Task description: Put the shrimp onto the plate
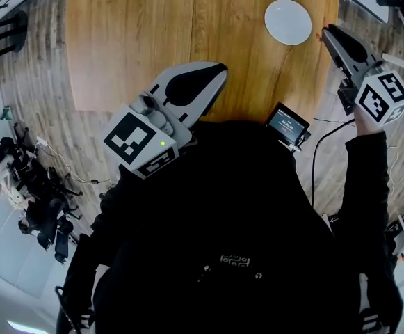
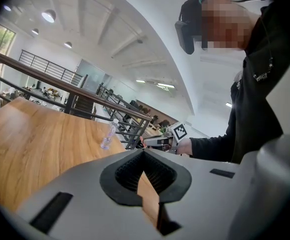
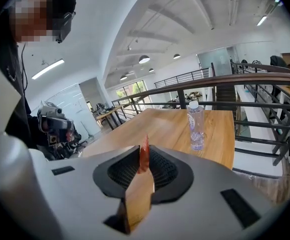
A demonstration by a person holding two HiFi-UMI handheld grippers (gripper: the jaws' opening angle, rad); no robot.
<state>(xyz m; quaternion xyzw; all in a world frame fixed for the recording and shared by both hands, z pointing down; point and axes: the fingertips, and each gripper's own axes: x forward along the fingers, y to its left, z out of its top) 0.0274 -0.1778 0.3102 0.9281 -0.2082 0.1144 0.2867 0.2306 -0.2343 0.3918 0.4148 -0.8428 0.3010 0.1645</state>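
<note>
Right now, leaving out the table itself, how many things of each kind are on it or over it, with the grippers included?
White plate: 1
Clear bottle: 1
Shrimp: 1
Grippers: 2, the left gripper and the right gripper
Total: 5

Two grippers were in view: the left gripper [image 1: 217,69] at the near edge of the table and the right gripper [image 1: 325,30] at its right edge. Each carried one cube, so two in all: the left marker cube [image 1: 142,145] and the right marker cube [image 1: 384,97]. There was one wooden table [image 1: 153,40], and one white plate [image 1: 288,21] lay on it at the far right. One shrimp [image 3: 144,156] showed, one plastic water bottle [image 3: 196,125], one small screen device [image 1: 288,125] at the near edge, and one person [image 1: 243,242].
</note>
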